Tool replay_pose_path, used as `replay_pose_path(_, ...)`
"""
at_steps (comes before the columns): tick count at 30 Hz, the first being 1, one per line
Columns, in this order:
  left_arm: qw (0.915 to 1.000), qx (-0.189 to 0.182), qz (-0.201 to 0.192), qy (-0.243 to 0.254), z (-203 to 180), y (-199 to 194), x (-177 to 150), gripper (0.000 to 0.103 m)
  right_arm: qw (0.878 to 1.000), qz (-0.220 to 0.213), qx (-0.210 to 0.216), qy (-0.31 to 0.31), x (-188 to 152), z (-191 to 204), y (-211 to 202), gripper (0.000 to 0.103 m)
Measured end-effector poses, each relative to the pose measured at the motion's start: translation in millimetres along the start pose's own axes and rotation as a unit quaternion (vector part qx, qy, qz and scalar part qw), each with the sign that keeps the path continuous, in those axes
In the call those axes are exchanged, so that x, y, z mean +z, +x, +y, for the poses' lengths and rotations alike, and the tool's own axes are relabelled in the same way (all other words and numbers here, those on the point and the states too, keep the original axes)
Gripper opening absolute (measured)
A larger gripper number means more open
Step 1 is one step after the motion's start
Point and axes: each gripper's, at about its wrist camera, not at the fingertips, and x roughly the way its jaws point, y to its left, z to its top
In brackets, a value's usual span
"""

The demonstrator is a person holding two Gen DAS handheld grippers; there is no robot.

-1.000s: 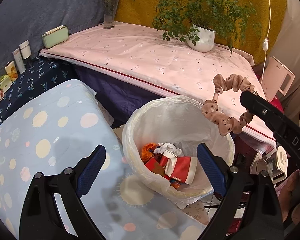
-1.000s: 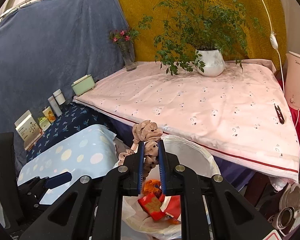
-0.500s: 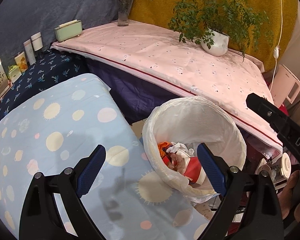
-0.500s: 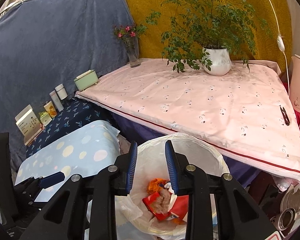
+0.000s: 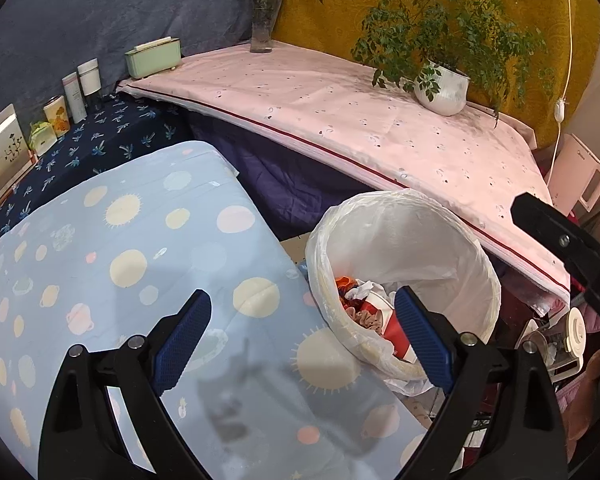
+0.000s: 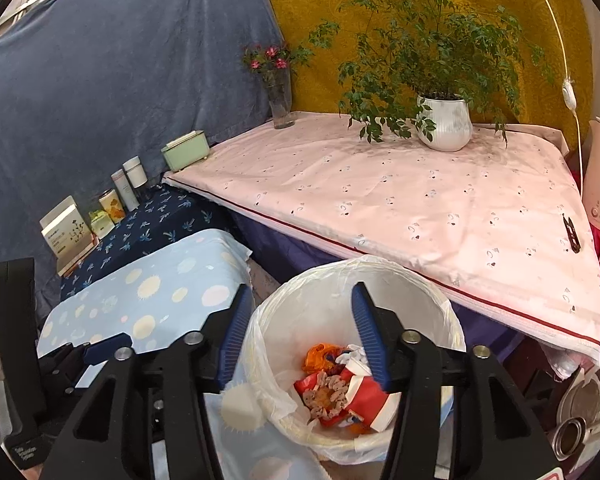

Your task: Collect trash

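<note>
A white bin (image 6: 416, 300) lined with a plastic bag stands on the floor between a low blue cushion and the pink-covered table. Inside lie red and orange wrappers, white paper and a pink dotted scrunchie (image 6: 326, 394). My right gripper (image 6: 300, 332) hovers over the bin's mouth, its jaws opening with nothing between them. In the left wrist view the bin (image 5: 428, 232) sits to the right, the scrunchie (image 5: 364, 318) showing in it. My left gripper (image 5: 300, 340) is open and empty above the cushion's edge and the bin's near rim.
The blue spotted cushion (image 5: 120, 260) lies left of the bin. On the pink tablecloth (image 6: 400, 196) stand a potted plant (image 6: 444, 124), a flower vase (image 6: 280, 100), a green box (image 6: 186, 150) and small black snips (image 6: 572, 234). Bottles and cartons (image 6: 120, 196) line the dark blue cloth.
The right gripper has opened and the scrunchie it held has dropped into the bin. The left gripper has shifted left, so the bin sits further right in its view.
</note>
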Motion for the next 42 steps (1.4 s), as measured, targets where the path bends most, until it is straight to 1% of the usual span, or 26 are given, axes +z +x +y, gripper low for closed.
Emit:
replay_pose_path(5, 0.9998, 0.016, -0.007, 0.005, 0.8, -9.3, -12.9, 0.092, 1.000, 0.008, -0.010, -0.009, -12.2, 0.2, -12.7, 0.069)
replay_pose_path(7, 0.9998, 0.018, -0.004, 0.005, 1.3, -12.0, -18.1, 0.093, 1.000, 0.009, -0.019, -0.015, -18.3, 0.2, -18.0, 0.082)
replay_pose_path(8, 0.9998, 0.019, -0.003, 0.004, 2.2, -12.9, -20.3, 0.093, 0.999, 0.008, -0.026, -0.021, -21.4, 0.7, -21.0, 0.084)
replay_pose_path(11, 0.9996, 0.027, -0.003, 0.002, 3.2, -17.2, -27.7, 0.093, 0.998, 0.005, -0.047, -0.039, -29.1, 2.8, -28.2, 0.084)
replay_pose_path(14, 0.9996, 0.029, -0.005, 0.005, 3.1, -21.8, -33.8, 0.094, 0.997, 0.009, -0.055, -0.050, -36.7, 3.9, -33.9, 0.085)
replay_pose_path(15, 0.9995, 0.031, -0.006, 0.006, 3.0, -23.4, -36.0, 0.094, 0.997, 0.011, -0.055, -0.052, -39.0, 4.2, -35.6, 0.087)
replay_pose_path(17, 0.9993, 0.036, -0.007, 0.005, 3.7, -25.5, -39.3, 0.094, 0.997, 0.017, -0.055, -0.055, -43.1, 4.8, -37.4, 0.096)
replay_pose_path(21, 0.9993, 0.038, -0.006, 0.002, 4.3, -28.3, -43.4, 0.094, 0.996, 0.014, -0.061, -0.069, -49.6, 7.1, -41.2, 0.097)
replay_pose_path(24, 0.9992, 0.040, -0.006, 0.000, 4.2, -29.5, -44.7, 0.094, 0.994, 0.015, -0.076, -0.077, -52.8, 8.8, -41.7, 0.097)
replay_pose_path(29, 0.9991, 0.042, -0.005, -0.001, 3.4, -29.1, -46.9, 0.094, 0.994, 0.027, -0.072, -0.073, -56.7, 5.8, -38.7, 0.097)
replay_pose_path(42, 0.9991, 0.041, 0.001, 0.004, -1.7, -26.6, -54.7, 0.094, 0.993, 0.041, -0.076, -0.080, -67.5, 6.5, -34.7, 0.097)
